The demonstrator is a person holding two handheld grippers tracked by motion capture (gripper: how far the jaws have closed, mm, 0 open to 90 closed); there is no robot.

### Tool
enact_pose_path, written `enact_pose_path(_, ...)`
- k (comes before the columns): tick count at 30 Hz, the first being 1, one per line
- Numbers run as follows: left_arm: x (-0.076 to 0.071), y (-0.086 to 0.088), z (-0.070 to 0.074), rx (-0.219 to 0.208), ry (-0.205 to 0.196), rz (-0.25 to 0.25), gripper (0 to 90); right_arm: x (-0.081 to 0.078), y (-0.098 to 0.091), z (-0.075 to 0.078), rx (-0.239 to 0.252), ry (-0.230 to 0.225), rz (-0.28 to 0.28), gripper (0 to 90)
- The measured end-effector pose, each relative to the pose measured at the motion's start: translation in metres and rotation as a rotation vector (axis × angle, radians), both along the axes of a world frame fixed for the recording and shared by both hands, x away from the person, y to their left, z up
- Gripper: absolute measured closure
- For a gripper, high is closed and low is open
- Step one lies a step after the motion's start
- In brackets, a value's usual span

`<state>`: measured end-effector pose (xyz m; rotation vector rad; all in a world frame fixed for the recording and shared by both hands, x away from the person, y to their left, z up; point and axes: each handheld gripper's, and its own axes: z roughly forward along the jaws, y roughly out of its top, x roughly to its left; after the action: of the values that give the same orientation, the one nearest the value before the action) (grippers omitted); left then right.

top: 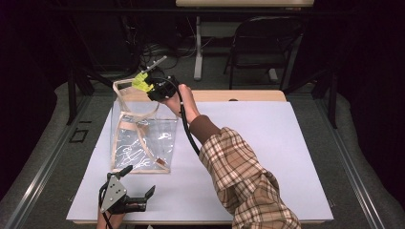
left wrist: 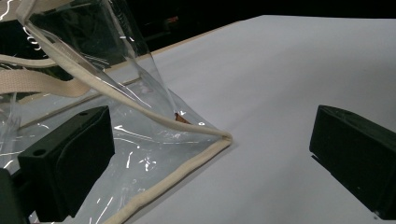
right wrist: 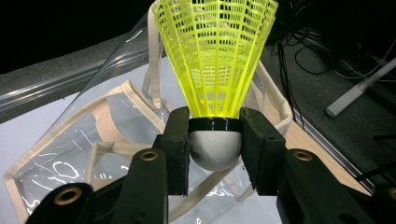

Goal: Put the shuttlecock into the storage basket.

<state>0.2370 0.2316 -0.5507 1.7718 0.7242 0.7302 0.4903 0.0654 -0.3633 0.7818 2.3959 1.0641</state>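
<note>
Shuttlecock point(right wrist: 212, 70): clamped by its rounded cork in my right tool point(right wrist: 215, 144), skirt pointing away, above the far rim of the clear bag point(top: 143, 138) standing at the desk's point(top: 267, 157) left. Centre it over the mouth, clear of the straps, before releasing. My left tool point(top: 136, 188) waits open, empty, beside the bag's near corner.

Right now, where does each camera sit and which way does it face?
High view: above the person's side, facing forward and down on the table; right sleeve and both grippers show.
Left gripper view: on the left gripper, low, facing the bag corner between open jaws.
Right gripper view: on the right gripper, above the bag's mouth, jaws clamping a shuttlecock.
Shared: all three show the bag; high and right views share the shuttlecock.
</note>
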Motion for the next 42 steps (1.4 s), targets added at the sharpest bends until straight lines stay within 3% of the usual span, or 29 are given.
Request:
enact_pose_path(25,0.0,0.0,0.0,-0.003,-0.001,0.0,0.0,0.006,0.007,-0.007,-0.019,0.007,-0.024,63.5)
enact_pose_path(34,0.0,0.0,0.0,-0.003,0.0,-0.001,0.0,0.004,0.001,-0.001,0.015,0.012,-0.045,38.1)
enact_pose_path(42,0.0,0.0,0.0,0.001,-0.002,0.0,0.0,-0.001,-0.017,0.004,0.049,0.02,-0.029,15.6)
